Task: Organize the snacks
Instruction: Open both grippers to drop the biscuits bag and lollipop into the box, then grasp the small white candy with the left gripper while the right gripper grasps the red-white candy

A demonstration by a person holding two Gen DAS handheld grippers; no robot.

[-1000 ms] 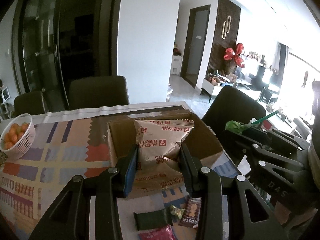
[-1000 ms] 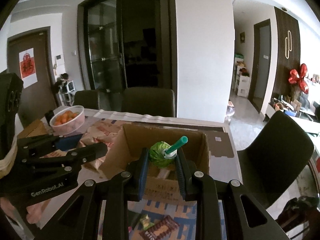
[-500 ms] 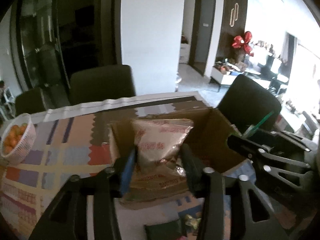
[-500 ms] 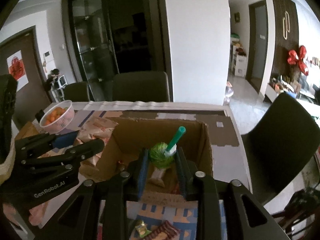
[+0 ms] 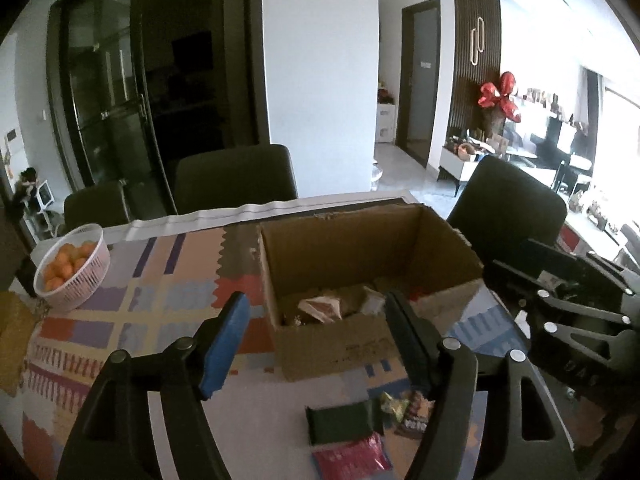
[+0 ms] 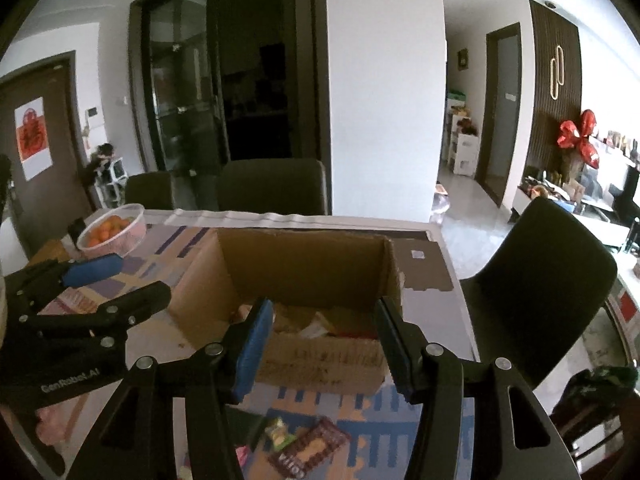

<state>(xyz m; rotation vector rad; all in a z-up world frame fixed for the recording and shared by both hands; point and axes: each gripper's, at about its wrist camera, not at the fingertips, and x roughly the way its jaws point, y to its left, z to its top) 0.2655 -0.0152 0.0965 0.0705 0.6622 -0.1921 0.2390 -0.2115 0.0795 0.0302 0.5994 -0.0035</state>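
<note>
the cardboard box (image 5: 360, 280) is sitting open-topped on the patterned mat (image 5: 152, 304), and we are reading it as the collection point for the snacks: several wrappers, one pale with red print (image 5: 320, 307), are lying loose on its floor, piled toward the near wall. more snacks are waiting outside it on the mat, just in front of the near wall: a dark green packet (image 5: 340, 424), a small yellow-green sweet (image 5: 394, 404), a brown biscuit pack (image 6: 310, 450) and a red packet (image 5: 352, 458). we judge these are placed there as the remaining stock to be sorted in. the left gripper (image 5: 316, 344) is hovering above the box's near left corner with its jaws spread wide and nothing between them; the box's contents are lying just beyond and below its fingertips, the loose packets below and nearer to us. the right gripper (image 6: 324, 340) is likewise hanging over the near wall, jaws spread and empty, framing the box interior, with the brown pack directly beneath. both grippers are sitting side by side, close but apart. we are taking the open, empty jaws over the box as a release posture, so the next pick would call for dropping back toward the near packets. farther left, a white basket of oranges (image 5: 74, 268) is standing well apart from the box, and dark chairs (image 5: 236, 180) are ringing the table.
</note>
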